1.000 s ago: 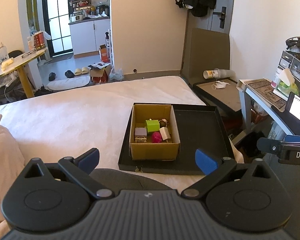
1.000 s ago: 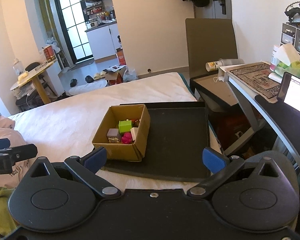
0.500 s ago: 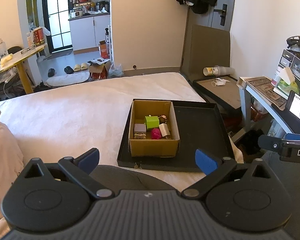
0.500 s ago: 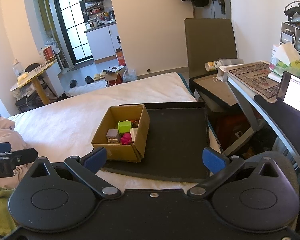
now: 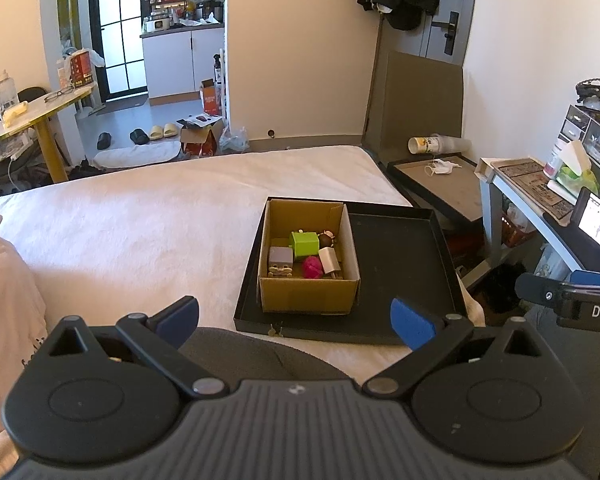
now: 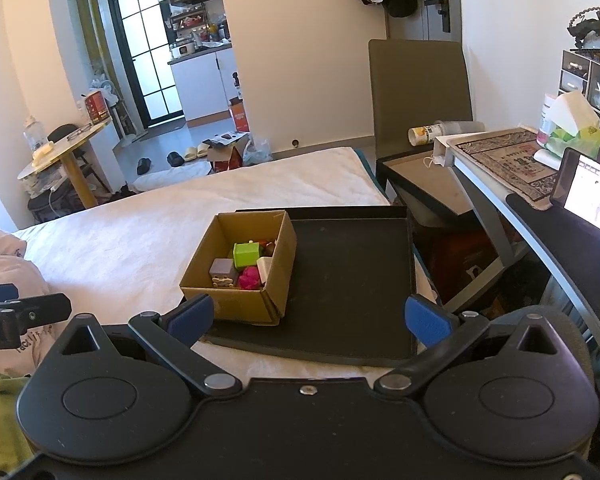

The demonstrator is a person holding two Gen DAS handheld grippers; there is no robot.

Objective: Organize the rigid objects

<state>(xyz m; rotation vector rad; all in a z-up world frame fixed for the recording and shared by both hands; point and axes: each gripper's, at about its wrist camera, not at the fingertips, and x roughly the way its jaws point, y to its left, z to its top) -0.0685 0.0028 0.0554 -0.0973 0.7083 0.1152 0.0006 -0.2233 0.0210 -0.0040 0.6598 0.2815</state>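
A brown cardboard box (image 5: pixel 308 296) (image 6: pixel 236 304) stands in the left part of a shallow black tray (image 5: pixel 404 264) (image 6: pixel 352 272) on the white bed. Inside the box lie several small rigid toys: a green block (image 5: pixel 304 242) (image 6: pixel 246 254), a grey block (image 5: pixel 281 257) (image 6: pixel 222 269), a pink piece (image 5: pixel 312 267) (image 6: pixel 249 278) and a white piece (image 5: pixel 329 260). My left gripper (image 5: pixel 294 322) is open and empty, held back from the tray's near edge. My right gripper (image 6: pixel 308 318) is open and empty, near the tray's near edge.
The white bed (image 5: pixel 140 232) stretches left and far. A pink garment (image 5: pixel 4 304) lies at the left. A desk with a lit screen (image 6: pixel 596 196) and tissue box stands at the right. A dark board (image 5: pixel 448 184) lies beyond the bed corner.
Both grippers stay open. The left view has risen and pulled back slightly, so the box sits a little farther. The right view has barely shifted.
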